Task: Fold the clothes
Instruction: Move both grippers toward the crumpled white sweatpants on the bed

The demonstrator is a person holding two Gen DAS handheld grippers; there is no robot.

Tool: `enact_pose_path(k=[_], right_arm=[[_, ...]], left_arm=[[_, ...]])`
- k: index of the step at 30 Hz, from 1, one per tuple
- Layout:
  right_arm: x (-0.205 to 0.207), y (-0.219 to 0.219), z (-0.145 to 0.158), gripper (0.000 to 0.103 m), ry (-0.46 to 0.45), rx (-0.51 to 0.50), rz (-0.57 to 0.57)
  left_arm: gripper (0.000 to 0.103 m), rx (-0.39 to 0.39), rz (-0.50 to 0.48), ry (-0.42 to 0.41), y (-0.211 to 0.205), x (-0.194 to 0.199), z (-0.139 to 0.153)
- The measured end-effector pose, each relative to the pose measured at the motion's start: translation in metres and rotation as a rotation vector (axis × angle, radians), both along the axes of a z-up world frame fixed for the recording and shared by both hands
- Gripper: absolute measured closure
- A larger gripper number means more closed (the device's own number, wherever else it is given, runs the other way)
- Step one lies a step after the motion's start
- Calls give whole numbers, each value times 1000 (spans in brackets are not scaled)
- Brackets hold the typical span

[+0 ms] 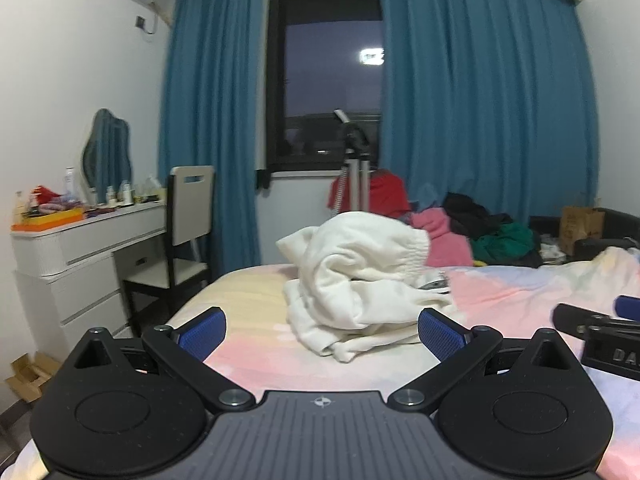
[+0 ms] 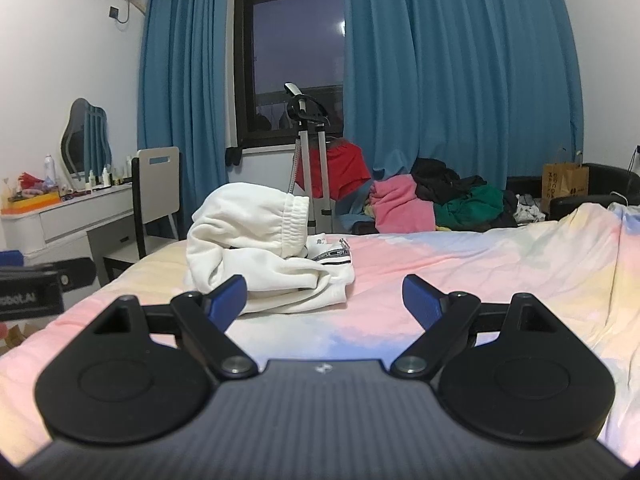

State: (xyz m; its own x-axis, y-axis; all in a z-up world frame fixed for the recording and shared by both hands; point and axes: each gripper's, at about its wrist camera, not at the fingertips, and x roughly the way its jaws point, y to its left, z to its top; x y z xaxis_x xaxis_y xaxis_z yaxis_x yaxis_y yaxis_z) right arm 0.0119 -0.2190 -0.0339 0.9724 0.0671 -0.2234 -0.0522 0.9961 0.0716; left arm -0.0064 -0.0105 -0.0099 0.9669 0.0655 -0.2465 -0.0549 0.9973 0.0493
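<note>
Both grippers hung low over the near end of the bed, jaws spread wide and holding nothing, as a person stood ready beside a rumpled white garment. Seen from its own camera, the left gripper pointed almost straight at the garment, whose lowest folds spilled between its blue pads, though whether they touched could not be told. Its partner, the right gripper, sat just to the right of the garment, one pad overlapping the cloth's near corner in its view.

The garment lay in a loose heap on the pastel sheet, an elastic cuff or waistband raised at its top and a printed trim showing on its right side; it looked bunched rather than squared, so the folding appeared unfinished, judging by its shape alone. Beyond the garment, at the far edge of the bed, more clothes in pink, black and green were piled below blue curtains, seemingly kept aside from the working space.
</note>
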Motion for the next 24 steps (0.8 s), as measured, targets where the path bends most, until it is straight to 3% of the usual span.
enact_pose_path(k=[12, 17, 20, 22, 24], right_arm=[[-6, -10, 3, 17, -100, 24, -42], [-5, -13, 6, 32, -86, 40, -43], [-5, -15, 7, 53, -70, 51, -63], [-4, -21, 6, 82, -48, 84, -75], [-2, -30, 6, 90, -31, 140, -89]], left_arm=[[0, 11, 46, -2, 3, 6, -9], [0, 7, 59, 8, 2, 9, -15], [0, -5, 59, 41, 1, 15, -19], [0, 5, 73, 50, -2, 20, -23], [0, 29, 82, 44, -9, 26, -28]])
